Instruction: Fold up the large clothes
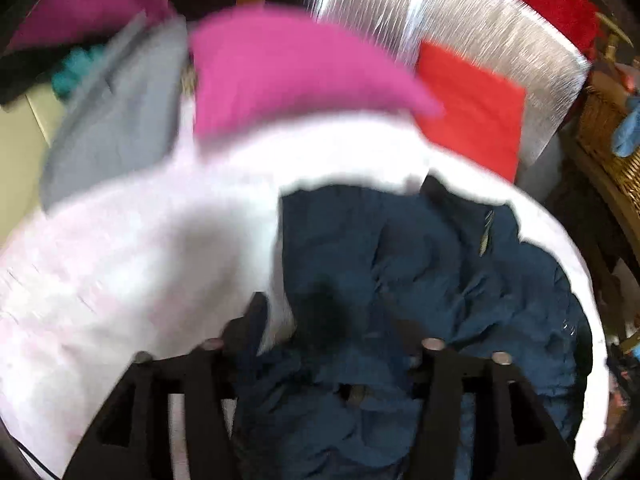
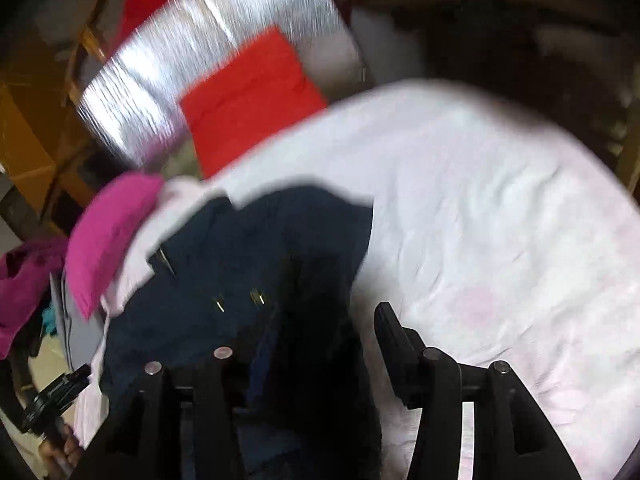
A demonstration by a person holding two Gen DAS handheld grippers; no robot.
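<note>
A dark blue garment [image 1: 420, 264] lies crumpled on a white, faintly pink sheet [image 1: 120, 264]. In the left wrist view my left gripper [image 1: 332, 328] hovers over the garment's near edge with its fingers spread. Blue cloth lies under and between them, and white sheet shows beside the left finger [image 1: 248, 320]. In the right wrist view the same garment [image 2: 240, 264], with small metal fasteners, sits left of centre on the sheet [image 2: 500, 220]. My right gripper [image 2: 312, 328] stands open over it. A dark, blurred fold rises between the jaws, clear of the right finger [image 2: 388, 320]. Both views are motion-blurred.
A pink cushion [image 1: 288, 72] and a grey garment [image 1: 116, 120] lie beyond the blue one. A folded red cloth [image 1: 472, 112] rests on a silver mat [image 1: 480, 28]. A wicker basket [image 1: 608, 140] stands at the right. A hand [image 2: 64, 452] on a black tool shows lower left.
</note>
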